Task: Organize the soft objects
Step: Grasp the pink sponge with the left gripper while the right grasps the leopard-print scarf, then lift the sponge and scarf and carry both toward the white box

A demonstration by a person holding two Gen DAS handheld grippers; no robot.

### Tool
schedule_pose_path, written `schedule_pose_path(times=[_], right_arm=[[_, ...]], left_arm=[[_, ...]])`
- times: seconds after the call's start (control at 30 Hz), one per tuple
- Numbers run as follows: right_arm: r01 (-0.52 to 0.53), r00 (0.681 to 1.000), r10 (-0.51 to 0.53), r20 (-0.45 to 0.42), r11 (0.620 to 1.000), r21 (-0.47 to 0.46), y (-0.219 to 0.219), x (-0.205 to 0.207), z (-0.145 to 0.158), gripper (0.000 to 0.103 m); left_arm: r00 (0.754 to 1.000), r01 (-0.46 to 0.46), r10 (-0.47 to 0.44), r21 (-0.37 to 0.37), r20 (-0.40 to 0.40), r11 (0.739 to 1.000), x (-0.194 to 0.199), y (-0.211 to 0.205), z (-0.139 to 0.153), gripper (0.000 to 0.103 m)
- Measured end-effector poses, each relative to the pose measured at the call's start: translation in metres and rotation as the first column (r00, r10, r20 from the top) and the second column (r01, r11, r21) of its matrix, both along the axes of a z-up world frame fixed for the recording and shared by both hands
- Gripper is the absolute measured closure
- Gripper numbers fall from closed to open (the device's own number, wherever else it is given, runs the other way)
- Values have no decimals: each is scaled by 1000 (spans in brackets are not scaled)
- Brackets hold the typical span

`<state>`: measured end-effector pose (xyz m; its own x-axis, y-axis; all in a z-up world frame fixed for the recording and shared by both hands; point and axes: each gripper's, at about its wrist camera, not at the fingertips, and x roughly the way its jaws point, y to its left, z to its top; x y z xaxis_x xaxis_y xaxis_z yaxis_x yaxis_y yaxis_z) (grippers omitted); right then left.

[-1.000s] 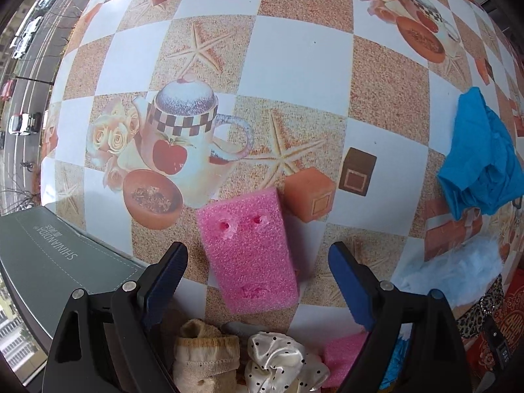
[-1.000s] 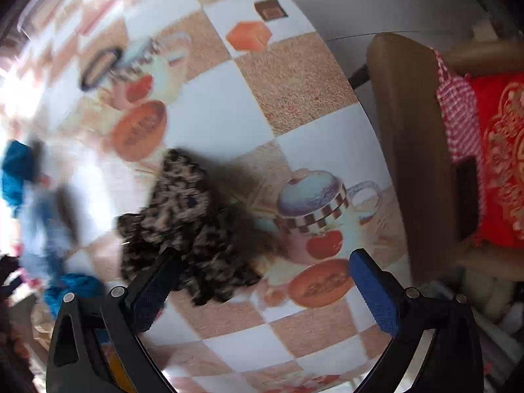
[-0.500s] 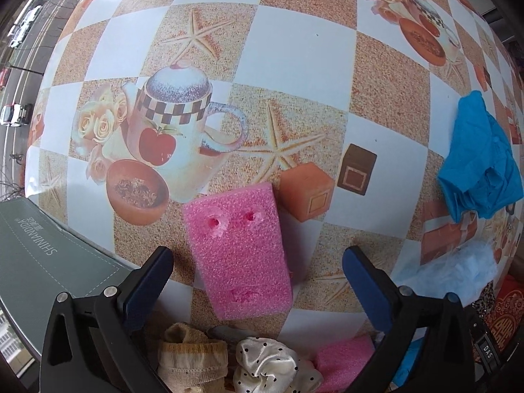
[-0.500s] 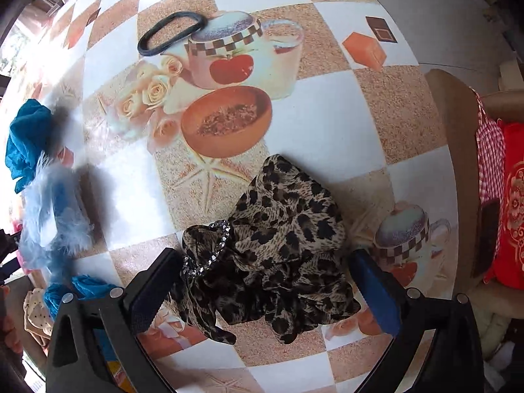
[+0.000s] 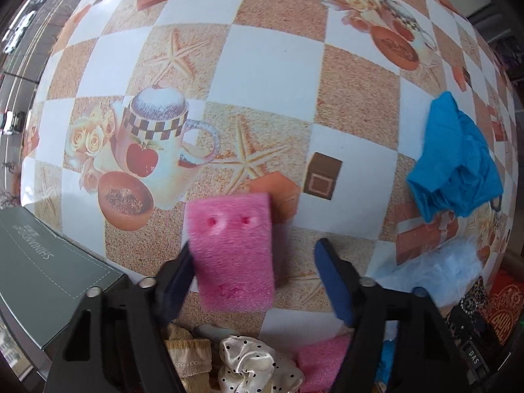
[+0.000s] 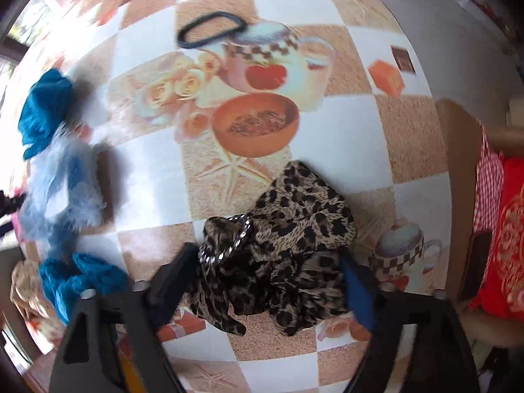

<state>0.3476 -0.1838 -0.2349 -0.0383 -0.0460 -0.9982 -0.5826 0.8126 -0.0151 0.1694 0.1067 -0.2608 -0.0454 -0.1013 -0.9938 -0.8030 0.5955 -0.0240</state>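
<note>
A pink foam block [image 5: 232, 252] lies on the patterned tablecloth [image 5: 262, 75] between the fingers of my left gripper [image 5: 258, 278]. The left finger touches its side; the right finger stands apart, so the gripper is open. A leopard-print cloth [image 6: 288, 245] with a studded band lies bunched between the fingers of my right gripper [image 6: 271, 285], which is open around it. A blue cloth [image 5: 455, 167] and a pale blue fluffy piece [image 5: 435, 275] lie to the right in the left wrist view.
A grey box [image 5: 42, 275] lies at the left. Below the left gripper are a beige sock [image 5: 186, 357], a polka-dot scrunchie [image 5: 252, 366] and another pink foam piece [image 5: 321, 360]. A black hair band [image 6: 211, 29], teal cloths [image 6: 46, 111] and a wooden chair [image 6: 458, 203] with a red cushion show in the right wrist view.
My left gripper has moved forward and narrowed around the pink foam block. My right gripper has moved forward and narrowed around the leopard cloth.
</note>
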Motion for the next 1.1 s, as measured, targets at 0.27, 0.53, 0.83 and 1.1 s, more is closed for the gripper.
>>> schedule_pose_path(times=[0.27, 0.53, 0.83, 1.1], right_arm=[[1, 998, 6, -56, 993, 116, -1, 1, 19, 66], [-52, 996, 66, -53, 970, 237, 22, -17, 64, 66], [-150, 986, 164, -16, 932, 329, 61, -50, 122, 66], [-197, 977, 213, 1, 906, 375, 77, -92, 156, 66]], left_arm=[[993, 103, -106, 54, 57, 993, 5, -13, 32, 58], [982, 139, -154, 128, 114, 982, -10, -12, 86, 58], [959, 197, -230, 197, 165, 960, -39, -40, 133, 58], [943, 220, -266, 223, 203, 950, -64, -57, 166, 58]])
